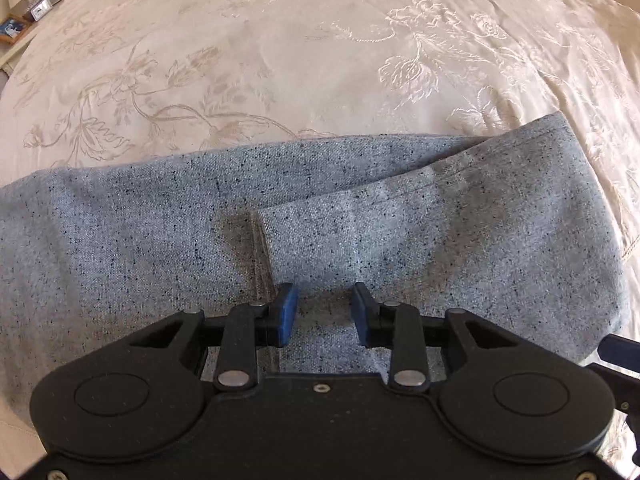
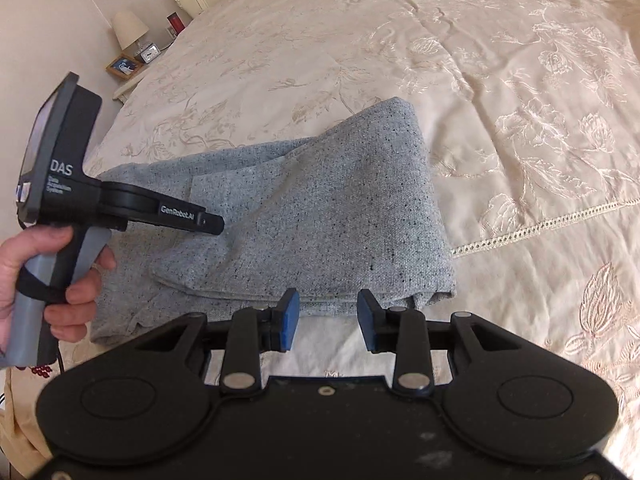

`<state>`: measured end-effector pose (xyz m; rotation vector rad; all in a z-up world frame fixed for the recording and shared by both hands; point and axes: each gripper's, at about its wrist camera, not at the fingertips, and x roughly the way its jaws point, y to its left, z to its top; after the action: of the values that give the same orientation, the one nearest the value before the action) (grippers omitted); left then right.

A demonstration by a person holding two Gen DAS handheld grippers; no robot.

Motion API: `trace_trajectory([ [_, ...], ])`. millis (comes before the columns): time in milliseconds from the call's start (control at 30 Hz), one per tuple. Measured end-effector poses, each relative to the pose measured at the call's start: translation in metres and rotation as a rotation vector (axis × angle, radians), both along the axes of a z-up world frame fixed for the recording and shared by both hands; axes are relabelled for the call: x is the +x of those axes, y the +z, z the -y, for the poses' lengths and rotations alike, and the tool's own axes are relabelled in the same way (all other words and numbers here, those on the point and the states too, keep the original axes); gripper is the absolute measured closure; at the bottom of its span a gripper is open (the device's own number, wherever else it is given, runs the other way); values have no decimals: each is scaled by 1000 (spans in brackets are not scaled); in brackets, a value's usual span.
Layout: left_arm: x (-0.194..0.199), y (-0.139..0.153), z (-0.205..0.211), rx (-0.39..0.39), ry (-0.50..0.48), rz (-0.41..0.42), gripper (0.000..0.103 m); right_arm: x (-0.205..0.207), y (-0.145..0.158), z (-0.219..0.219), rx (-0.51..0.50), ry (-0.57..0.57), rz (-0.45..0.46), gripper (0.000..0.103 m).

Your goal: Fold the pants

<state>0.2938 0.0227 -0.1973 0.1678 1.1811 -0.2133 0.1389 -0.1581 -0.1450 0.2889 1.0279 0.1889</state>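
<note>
The left gripper [image 2: 212,224] – reading "DAS", "GenRobot.AI" – and right gripper [image 2: 328,320] are hovering, jaws apart, over folded grey pants [image 2: 320,208] lying on the bed [image 2: 520,80].

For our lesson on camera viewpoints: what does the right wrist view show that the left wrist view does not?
Only the right wrist view shows the person's hand holding the left gripper, and the lace trim.

Only the left wrist view shows the left gripper's open blue pads over the pants.

Both show the grey pants, bedspread, lamp and clock.

Speckled grey pants [image 2: 304,216] lie folded over on the bed
</note>
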Motion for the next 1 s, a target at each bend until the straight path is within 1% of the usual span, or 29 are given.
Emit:
trace_trajectory([
  [67, 1, -1, -1, -2, 4, 2, 59, 10, -9, 1, -6, 19, -12, 69],
  [133, 1, -1, -1, 2, 6, 3, 58, 19, -22, 6, -33, 5, -42, 73],
  [167, 1, -1, 0, 5, 6, 4, 58, 22, -28, 13, -64, -28, -57, 81],
  [200, 1, -2, 1, 9, 7, 7, 58, 23, -33, 21, -75, -66, -69, 82],
  [267, 2, -2, 4, 22, 11, 9, 58, 20, -36, 40, -52, -146, -91, 87],
  [300, 1, -1, 6, 29, 12, 8, 58, 19, -34, 47, -43, -166, -105, 87],
  [333, 0, 1, 7, 34, 11, 8, 59, 17, -30, 49, -60, -164, -113, 84],
  [367, -1, 5, 7, 38, 10, 11, 59, 16, -24, 51, -86, -154, -115, 73],
  [400, -2, 8, 7, 41, 11, 17, 60, 14, -15, 53, -98, -145, -105, 73],
  [433, -4, 11, 8, 43, 15, 29, 60, 12, -6, 56, -85, -137, -78, 73],
  [500, -7, 16, 8, 40, 24, 47, 60, 13, 15, 61, -61, -130, 2, 73],
  [567, -8, 16, 10, 34, 40, 52, 60, 30, 26, 60, -67, -106, 60, 73],
  [633, -5, 13, 12, 33, 54, 47, 60, 53, 28, 58, -51, -85, 88, 73],
  [700, -1, 7, 14, 45, 65, 42, 60, 83, 22, 50, -39, -56, 101, 73],
  [800, 7, 1, 15, 37, 83, 39, 59, 125, 7, 38, -86, 2, 97, 73],
  [833, 10, -2, 14, 32, 92, 36, 59, 134, 1, 35, -101, 15, 86, 73],
  [900, 12, -4, 14, 27, 96, 35, 58, 151, -15, 29, -162, 33, 41, 75],
  [967, 13, -6, 15, 38, 84, 36, 58, 160, -33, 29, -223, 42, -8, 78],
  [1000, 12, -6, 16, 47, 74, 40, 58, 161, -43, 30, -235, 45, -29, 77],
])
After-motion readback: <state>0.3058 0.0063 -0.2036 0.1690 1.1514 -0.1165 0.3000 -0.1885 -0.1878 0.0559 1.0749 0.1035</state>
